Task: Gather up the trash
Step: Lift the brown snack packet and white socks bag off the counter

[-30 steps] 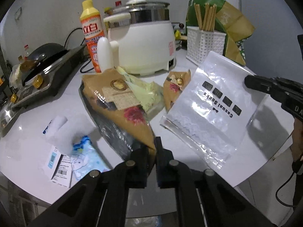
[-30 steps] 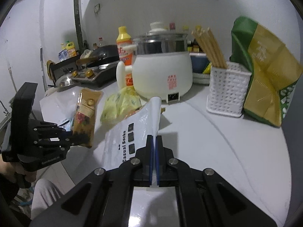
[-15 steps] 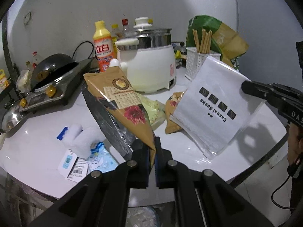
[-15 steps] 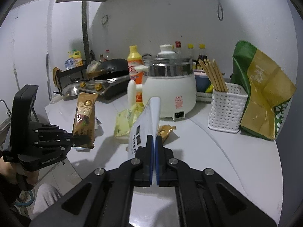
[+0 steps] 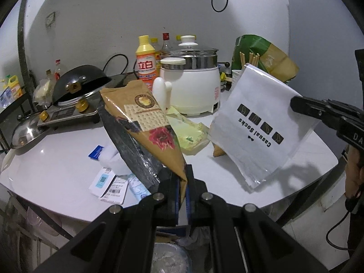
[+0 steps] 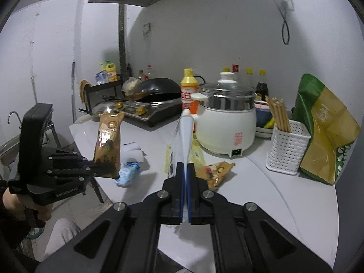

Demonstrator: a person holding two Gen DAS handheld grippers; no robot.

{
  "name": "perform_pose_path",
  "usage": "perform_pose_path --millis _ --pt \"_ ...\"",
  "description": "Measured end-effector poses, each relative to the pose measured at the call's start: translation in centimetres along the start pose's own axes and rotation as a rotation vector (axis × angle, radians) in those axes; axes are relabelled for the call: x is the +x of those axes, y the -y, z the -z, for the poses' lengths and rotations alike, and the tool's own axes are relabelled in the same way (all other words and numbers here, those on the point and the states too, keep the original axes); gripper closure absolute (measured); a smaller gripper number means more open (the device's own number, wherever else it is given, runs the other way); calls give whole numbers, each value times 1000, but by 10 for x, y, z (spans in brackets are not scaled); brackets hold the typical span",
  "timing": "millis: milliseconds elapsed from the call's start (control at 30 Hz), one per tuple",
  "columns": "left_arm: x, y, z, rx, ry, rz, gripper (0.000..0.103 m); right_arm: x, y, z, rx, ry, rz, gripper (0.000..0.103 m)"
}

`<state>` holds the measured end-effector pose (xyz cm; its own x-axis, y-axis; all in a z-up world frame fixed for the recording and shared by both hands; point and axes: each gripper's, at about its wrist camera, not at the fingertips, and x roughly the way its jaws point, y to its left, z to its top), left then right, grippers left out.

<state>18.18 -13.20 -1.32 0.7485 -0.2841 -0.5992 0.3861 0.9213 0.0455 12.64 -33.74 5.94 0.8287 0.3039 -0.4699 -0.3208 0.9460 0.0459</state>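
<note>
**A:** Two grippers, both raised above the white table [image 6: 284, 204] and tilted downward. How do they stand?

**B:** The left gripper [image 5: 181, 190] has its jaws pressed together on the bottom corner of a brown cracker bag [image 5: 147, 122], which stands up at a slant, clear of the table. The right gripper [image 6: 184, 183] pinches the clear sock packet [image 5: 261, 122] by its edge; the packet hangs in the air over the table, edge-on from its own camera. A hand [image 6: 13, 202] grips the left handle.

**A:** Materials, biggest first?

**B:** The table is smooth, glossy and round-edged. The white electric pot [image 6: 227, 122] is rounded plastic with a steel band and glass lid. One green-and-gold bag [image 6: 325, 132] is creased. One white lattice basket [image 6: 287, 147] holds wooden chopsticks. The cracker bag is a long, glossy film with a dark back. The sock packet is flat, thin plastic, printed "Casual Socks" with four dark icons.

**A:** What trash lies on the table?

**B:** One yellow-green wrapper [image 5: 188, 132], one small brown wrapper [image 6: 215, 170], one light blue wrapper [image 6: 127, 173], one crumpled white tissue [image 6: 132, 151], and two labelled paper slips [image 5: 109, 184].
</note>
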Motion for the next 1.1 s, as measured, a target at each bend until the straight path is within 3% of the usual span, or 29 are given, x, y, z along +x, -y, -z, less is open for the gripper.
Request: perform_pose_path --millis 1100 --pt "-66 -78 91 -210 30 -35 99 20 -119 5 -165 -89 -118 101"
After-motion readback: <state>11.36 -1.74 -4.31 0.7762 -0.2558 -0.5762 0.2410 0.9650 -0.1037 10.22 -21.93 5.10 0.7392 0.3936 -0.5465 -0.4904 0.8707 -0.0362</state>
